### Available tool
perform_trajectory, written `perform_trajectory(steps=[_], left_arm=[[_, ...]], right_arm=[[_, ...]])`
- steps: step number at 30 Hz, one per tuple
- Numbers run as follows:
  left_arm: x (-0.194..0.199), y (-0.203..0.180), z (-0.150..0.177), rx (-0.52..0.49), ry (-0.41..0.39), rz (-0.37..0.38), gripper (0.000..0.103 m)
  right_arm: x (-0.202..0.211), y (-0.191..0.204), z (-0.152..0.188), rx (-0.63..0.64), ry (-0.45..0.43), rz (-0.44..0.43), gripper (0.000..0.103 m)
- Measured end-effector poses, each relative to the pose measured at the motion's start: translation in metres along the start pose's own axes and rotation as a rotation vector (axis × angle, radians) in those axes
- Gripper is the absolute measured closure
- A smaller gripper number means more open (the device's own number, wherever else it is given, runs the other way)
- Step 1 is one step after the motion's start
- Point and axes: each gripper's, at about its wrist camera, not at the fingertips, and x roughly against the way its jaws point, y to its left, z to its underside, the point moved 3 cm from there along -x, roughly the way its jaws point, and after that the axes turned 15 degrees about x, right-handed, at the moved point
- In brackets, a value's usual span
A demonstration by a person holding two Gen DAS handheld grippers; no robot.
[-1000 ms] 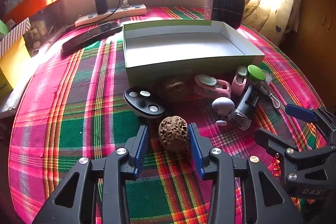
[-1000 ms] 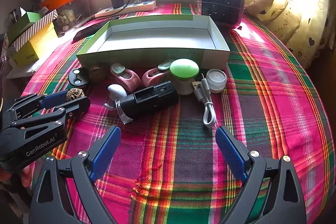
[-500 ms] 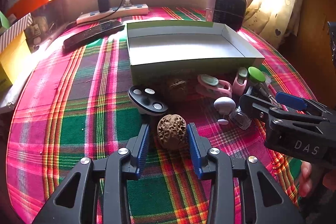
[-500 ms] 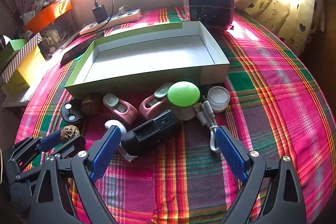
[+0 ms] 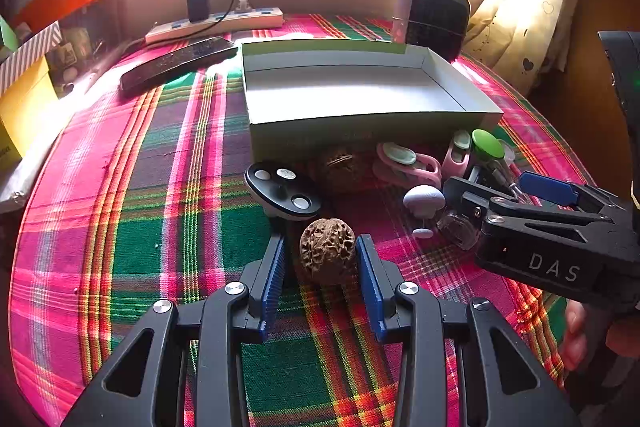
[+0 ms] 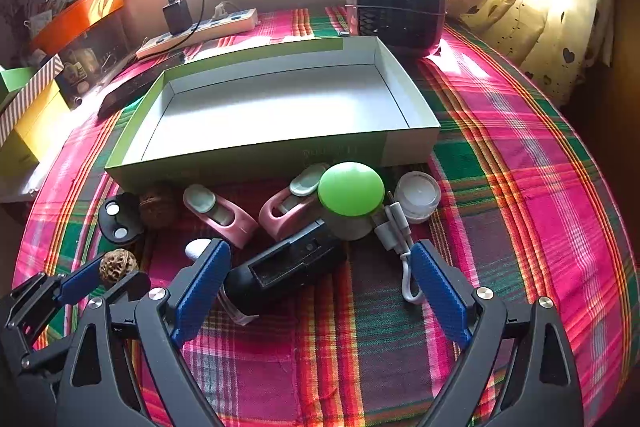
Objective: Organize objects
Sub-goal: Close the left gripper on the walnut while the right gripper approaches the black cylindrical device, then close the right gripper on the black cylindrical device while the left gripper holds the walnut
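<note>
A walnut (image 5: 327, 251) is seen between the left tool's (image 5: 322, 277) narrow blue pads, near the table's (image 5: 132, 211) front edge; whether it is gripped cannot be told.

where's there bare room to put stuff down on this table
The box interior is bare. Open cloth lies right of the box and white cap, and left of the black disc toward the remote. Crowded: the strip before the box's front wall, with walnuts, pink clips, green-lidded jar, cable.
</note>
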Motion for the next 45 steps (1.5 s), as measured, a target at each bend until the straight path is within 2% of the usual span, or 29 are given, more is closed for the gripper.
perform_trajectory(steps=[16,26,31,39,45], left_arm=[[0.000,0.001,0.000,0.004,0.000,0.006,0.069],[-0.001,0.001,0.000,-0.004,-0.002,-0.004,0.069],[-0.001,0.000,0.000,-0.008,-0.003,-0.008,0.069],[-0.001,0.001,-0.001,0.006,-0.006,-0.017,0.068],[-0.002,-0.002,0.000,0.003,-0.010,-0.036,0.069]], right_arm=[[0.010,-0.014,0.015,0.037,0.013,0.038,0.011],[0.000,-0.008,0.019,0.066,0.010,0.004,0.021],[0.001,-0.005,0.017,0.082,-0.013,-0.014,0.030],[0.005,-0.004,0.017,0.087,-0.037,-0.042,0.052],[0.006,-0.006,0.018,0.084,-0.047,-0.066,0.055]])
